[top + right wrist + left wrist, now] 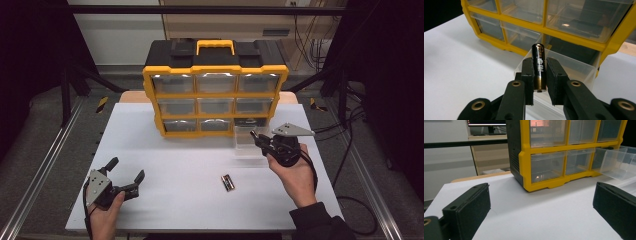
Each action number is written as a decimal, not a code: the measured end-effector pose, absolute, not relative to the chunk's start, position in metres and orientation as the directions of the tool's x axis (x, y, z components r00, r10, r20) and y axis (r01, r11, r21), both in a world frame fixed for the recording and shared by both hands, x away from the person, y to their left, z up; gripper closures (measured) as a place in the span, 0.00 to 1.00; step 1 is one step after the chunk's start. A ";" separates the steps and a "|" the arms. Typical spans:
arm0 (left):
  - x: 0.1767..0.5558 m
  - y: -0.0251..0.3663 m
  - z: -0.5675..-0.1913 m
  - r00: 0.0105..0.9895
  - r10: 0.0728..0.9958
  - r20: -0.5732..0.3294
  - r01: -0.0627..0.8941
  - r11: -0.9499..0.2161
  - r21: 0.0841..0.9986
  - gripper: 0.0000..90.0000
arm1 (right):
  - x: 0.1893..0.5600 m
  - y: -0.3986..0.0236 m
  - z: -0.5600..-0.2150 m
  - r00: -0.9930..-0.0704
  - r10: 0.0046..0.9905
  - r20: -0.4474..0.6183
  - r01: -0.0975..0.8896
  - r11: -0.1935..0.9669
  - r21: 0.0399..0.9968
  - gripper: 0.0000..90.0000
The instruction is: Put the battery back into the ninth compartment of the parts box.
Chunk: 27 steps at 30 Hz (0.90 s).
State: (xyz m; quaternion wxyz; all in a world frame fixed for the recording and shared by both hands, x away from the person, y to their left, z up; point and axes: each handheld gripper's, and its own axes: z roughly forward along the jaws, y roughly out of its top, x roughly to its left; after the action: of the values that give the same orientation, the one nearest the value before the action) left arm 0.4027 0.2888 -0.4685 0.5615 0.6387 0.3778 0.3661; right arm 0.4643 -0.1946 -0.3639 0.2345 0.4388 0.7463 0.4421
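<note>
Two batteries are in play: one battery [539, 65] is clamped lengthwise between the jaws of the right gripper [539, 75], and a second battery [228, 182] lies on the white desk [165, 150], near the middle of its near half. In the high view the right gripper [260, 140] hangs at the near right corner of the clear drawer [248, 142], which is pulled out of the bottom right bay of the yellow-and-black organizer cabinet [215, 92] at the far side of the desk. In the right gripper view the held battery points toward the drawer's open top, with the drawer's front wall just under the jaws.

The left gripper [126, 176] rests at the near left of the desk with its jaws spread wide and nothing between them, well apart from the loose battery.

The step in hand looks like carrying the battery to the drawer. Next, the right gripper probably needs to come fully above the drawer's opening, lower a little and let the jaws part so the battery drops inside rather than catching the thin front wall.
</note>
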 end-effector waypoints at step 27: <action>0.402 0.290 -0.468 0.440 0.897 0.045 0.069 -0.084 0.994 0.01 | 0.506 -0.191 -0.346 -0.572 0.820 -0.008 0.510 0.364 0.779 0.85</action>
State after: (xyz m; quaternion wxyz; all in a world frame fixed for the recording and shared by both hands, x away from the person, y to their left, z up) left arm 0.4025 0.2900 -0.4682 0.5608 0.6369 0.3788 0.3691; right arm 0.5065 -0.1907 -0.3456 0.2032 0.4156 0.8003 0.3814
